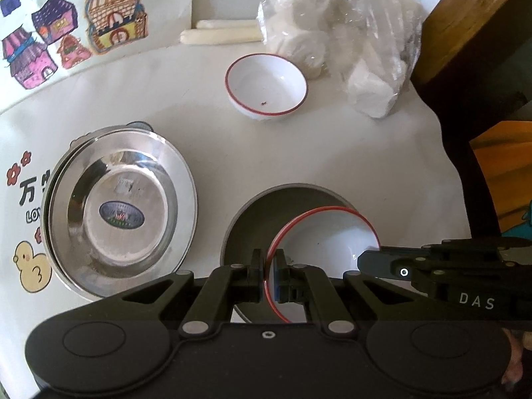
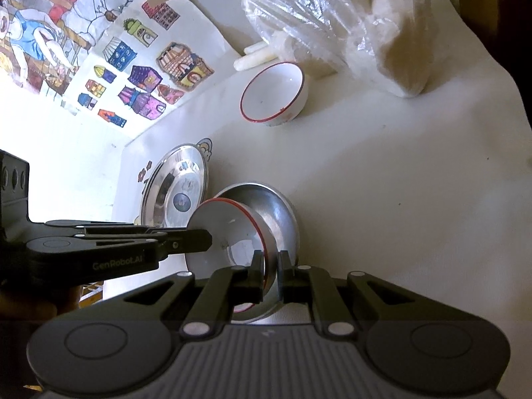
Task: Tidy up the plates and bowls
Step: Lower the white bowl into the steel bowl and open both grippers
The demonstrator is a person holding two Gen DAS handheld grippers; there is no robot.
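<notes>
My left gripper has its fingers clamped on the rim of a red-rimmed white bowl. This bowl sits inside a grey metal plate near the front edge of the surface.

My right gripper has its fingers closed across the rims of the same plate and bowl from the opposite side. From the right wrist view I cannot tell whether the fingers grip the plate alone or the bowl rim with it.

A stack of stainless steel plates lies just left of the grey plate, over a printed sticker with a yellow duck at the left edge of the surface. The top plate carries an oval label at its centre.

A second red-rimmed white bowl stands upright towards the back of the surface, well apart from the held bowl. It has a small dark speck inside. Just to the right of it lies a clear plastic bag of white blocks, and behind it two pale sticks rest against the back edge. A coloured drawing of houses hangs at the back left corner.
</notes>
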